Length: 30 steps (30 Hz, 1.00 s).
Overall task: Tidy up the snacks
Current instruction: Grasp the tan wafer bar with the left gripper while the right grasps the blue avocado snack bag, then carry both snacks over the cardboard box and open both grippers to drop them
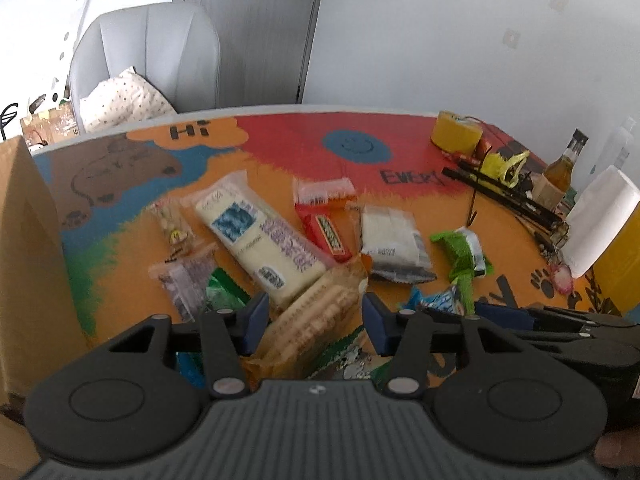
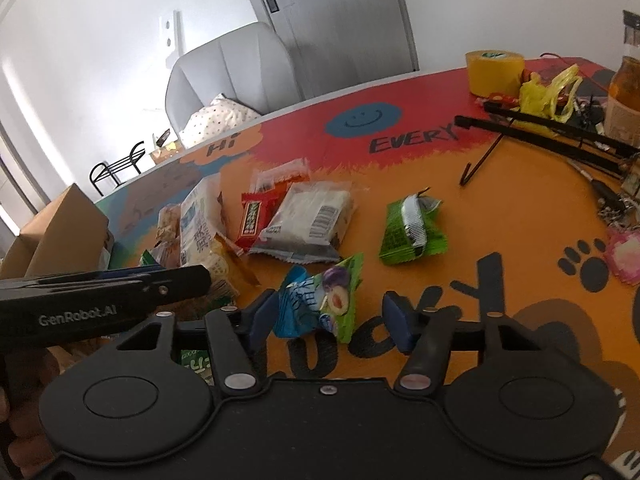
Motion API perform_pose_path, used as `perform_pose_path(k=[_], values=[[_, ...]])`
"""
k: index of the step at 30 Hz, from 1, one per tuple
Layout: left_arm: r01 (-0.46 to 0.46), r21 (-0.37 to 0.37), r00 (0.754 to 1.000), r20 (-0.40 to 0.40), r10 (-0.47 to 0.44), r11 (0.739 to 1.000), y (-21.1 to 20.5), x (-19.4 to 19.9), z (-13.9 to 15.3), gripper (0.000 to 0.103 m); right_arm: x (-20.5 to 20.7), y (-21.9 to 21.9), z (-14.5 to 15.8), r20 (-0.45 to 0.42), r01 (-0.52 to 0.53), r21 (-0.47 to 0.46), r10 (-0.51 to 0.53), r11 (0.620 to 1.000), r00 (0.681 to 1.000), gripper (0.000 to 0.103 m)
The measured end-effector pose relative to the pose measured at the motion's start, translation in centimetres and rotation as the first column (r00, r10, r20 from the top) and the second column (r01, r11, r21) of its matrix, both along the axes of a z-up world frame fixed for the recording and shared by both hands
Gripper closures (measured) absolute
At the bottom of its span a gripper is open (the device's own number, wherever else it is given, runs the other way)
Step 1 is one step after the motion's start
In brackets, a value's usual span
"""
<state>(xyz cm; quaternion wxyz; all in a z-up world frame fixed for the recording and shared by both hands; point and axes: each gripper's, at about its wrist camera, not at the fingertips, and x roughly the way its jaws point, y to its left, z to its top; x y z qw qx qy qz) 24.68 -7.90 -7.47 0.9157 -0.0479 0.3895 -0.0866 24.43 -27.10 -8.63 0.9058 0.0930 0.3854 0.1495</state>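
Note:
Several snack packs lie on the colourful table mat. My left gripper is open with its jaws around a long pack of tan biscuits, pads apart from it. A big cream cracker pack, a red bar, a white pack and a green pack lie beyond. My right gripper is open around a blue-green plum candy bag. The green pack, white pack and red bar lie ahead of it.
A cardboard box stands at the left table edge, also in the right wrist view. Yellow tape roll, black rods, a bottle and a paper roll crowd the right side. A grey chair stands behind.

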Motion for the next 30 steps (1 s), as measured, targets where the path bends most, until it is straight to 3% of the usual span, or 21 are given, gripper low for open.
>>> perform_pose_path(k=[2, 3, 4, 5, 9, 16, 30], values=[[0.002, 0.008, 1.000, -0.020, -0.002, 1.000, 0.0, 0.0, -0.4, 0.053, -0.2, 0.2, -0.1, 0.015, 0.001, -0.016, -0.001, 1.000, 1.000, 0.056], [-0.002, 0.007, 1.000, -0.030, 0.002, 1.000, 0.0, 0.0, -0.6, 0.055, -0.2, 0.2, -0.1, 0.018, 0.006, -0.019, -0.005, 1.000, 1.000, 0.068], [-0.004, 0.006, 0.999, -0.042, 0.004, 1.000, 0.0, 0.0, -0.9, 0.059, -0.2, 0.1, -0.1, 0.014, 0.013, -0.017, -0.012, 1.000, 1.000, 0.073], [-0.005, -0.005, 0.998, -0.058, 0.005, 1.000, 0.2, 0.0, -1.1, 0.062, -0.3, -0.1, -0.1, 0.011, 0.014, -0.010, -0.014, 1.000, 1.000, 0.074], [0.001, -0.047, 0.997, -0.079, -0.004, 0.999, 0.6, -0.4, -1.4, 0.080, -0.9, -0.3, 0.0, 0.026, 0.004, -0.001, -0.004, 1.000, 1.000, 0.076], [0.003, -0.071, 1.000, -0.030, -0.005, 0.998, 0.4, -1.9, -0.2, 0.081, -2.1, -0.3, 1.1, 0.062, 0.000, 0.003, 0.000, 1.000, 0.998, 0.077], [-0.044, -0.044, 0.995, 0.092, 0.048, 0.998, 1.7, -4.9, 5.0, 0.081, -4.1, 1.4, 5.0, 0.149, -0.034, 0.017, 0.031, 0.999, 0.988, 0.077]])
